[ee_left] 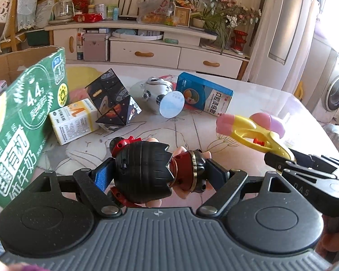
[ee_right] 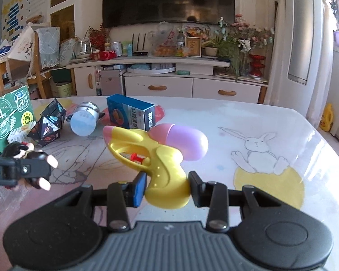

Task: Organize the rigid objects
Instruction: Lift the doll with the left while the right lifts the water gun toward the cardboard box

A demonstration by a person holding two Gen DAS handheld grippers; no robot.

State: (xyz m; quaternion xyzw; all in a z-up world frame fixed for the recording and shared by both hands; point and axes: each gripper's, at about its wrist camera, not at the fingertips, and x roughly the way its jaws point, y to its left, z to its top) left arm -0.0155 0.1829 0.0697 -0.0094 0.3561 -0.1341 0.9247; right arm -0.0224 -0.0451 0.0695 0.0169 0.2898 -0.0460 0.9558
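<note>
Black-haired plastic doll figure (ee_left: 144, 171) clamped in left claw (ee_left: 157, 176), yellow plastic water pistol w/ pink-purple tank (ee_right: 156, 155) gripped by right claw (ee_right: 167, 189), both lifted above table (ee_right: 271, 117), prob. for sorting into green cardboard milk carton box (ee_left: 27, 117) left of left claw.

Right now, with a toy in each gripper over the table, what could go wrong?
1. The right gripper pinches the water gun only at its rounded handle end; the long body could swivel or slip.
2. The left gripper holds the doll figure close beside the right one, so the toys might collide.
3. The green milk carton box stands near on the left; a leftward swing could hit it.
</note>
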